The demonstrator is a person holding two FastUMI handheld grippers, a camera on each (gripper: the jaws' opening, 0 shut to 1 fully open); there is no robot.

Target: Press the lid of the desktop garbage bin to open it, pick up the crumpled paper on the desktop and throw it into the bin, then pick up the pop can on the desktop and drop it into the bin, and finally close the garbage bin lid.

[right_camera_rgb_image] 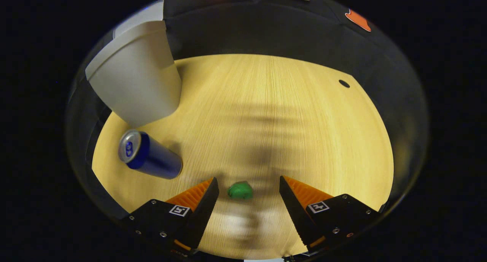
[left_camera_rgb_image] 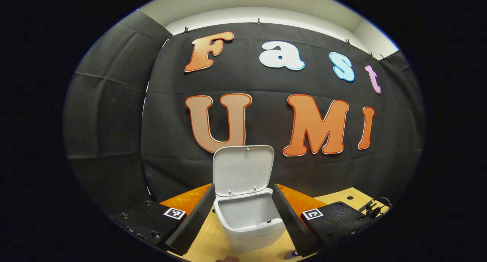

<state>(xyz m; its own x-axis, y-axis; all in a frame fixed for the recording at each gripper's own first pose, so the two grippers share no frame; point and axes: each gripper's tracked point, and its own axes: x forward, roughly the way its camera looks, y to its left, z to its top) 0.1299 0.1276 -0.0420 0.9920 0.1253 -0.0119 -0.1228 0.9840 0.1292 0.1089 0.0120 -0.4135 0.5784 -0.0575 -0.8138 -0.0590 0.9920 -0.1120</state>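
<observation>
The white desktop bin [left_camera_rgb_image: 247,220] stands on the wooden table with its lid [left_camera_rgb_image: 243,170] swung up and open. My left gripper [left_camera_rgb_image: 243,195] is open, its fingers either side of the bin's rim without touching it. In the right gripper view the bin [right_camera_rgb_image: 137,79] stands at the upper left and a blue pop can [right_camera_rgb_image: 150,157] stands upright just below it. A small green crumpled paper [right_camera_rgb_image: 240,190] lies on the table between the fingers of my right gripper [right_camera_rgb_image: 249,186], which hovers open above it.
The light wooden table [right_camera_rgb_image: 266,113] stretches behind the paper, with a small dark hole [right_camera_rgb_image: 344,83] at its far right. The black booth wall rises behind the table's far edge. A cable clip [left_camera_rgb_image: 374,206] sits at the table's right edge.
</observation>
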